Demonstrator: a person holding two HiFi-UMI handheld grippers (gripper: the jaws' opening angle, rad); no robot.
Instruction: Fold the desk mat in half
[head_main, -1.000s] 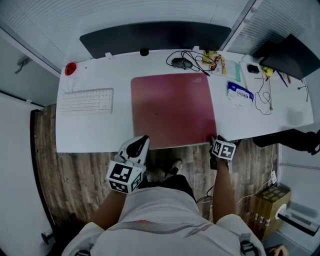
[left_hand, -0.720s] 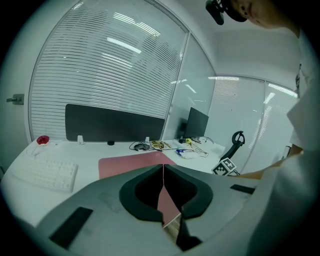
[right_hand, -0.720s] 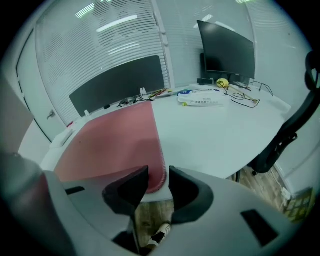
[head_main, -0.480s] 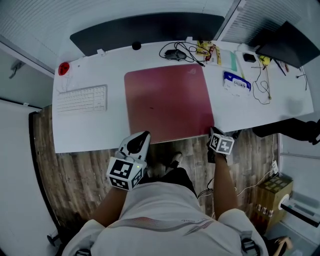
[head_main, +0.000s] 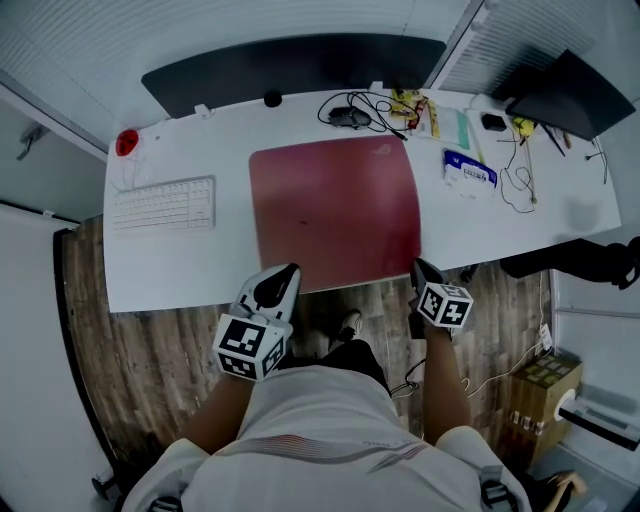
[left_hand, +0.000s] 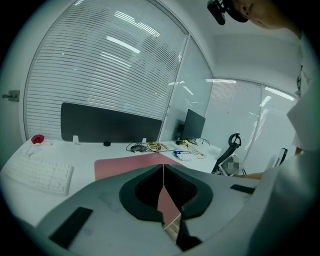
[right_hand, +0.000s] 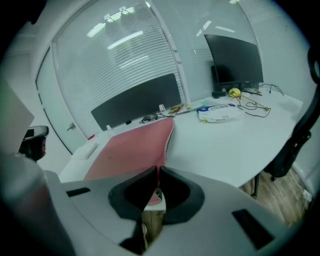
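At the far left corner of the desk (head_main: 190, 260), a red button (head_main: 126, 142); nearer, along the left edge, a white keyboard (head_main: 163, 203). Holds the left gripper (left_hand: 163, 174) at the near edge, right at the near left corner of the mat (head_main: 335, 210), pointing slightly downward. Presses its jaws together there on a thin pink strip of mat, with wood floor in sight just below. Leaves most of the red mat flat mid-desk, near edge running along the desk's near edge. Beyond the mat's far edge, a mouse (head_main: 343, 117) and a tangle of cables, then a dark panel (head_main: 290, 65) along the far edge of the desk. Pinches the mat's near right corner with the right gripper (right_hand: 159, 175), jaws just drawn in onto it. Holds that corner raised off the desk, with the mat's right edge curled up behind it. Farther right, well apart from the mat, a blue and white pack (head_main: 469, 168). At the far right corner, a black monitor (head_main: 565, 95). On the floor beyond the desk's right end, a cardboard box (head_main: 545, 385); contents too small to tell.
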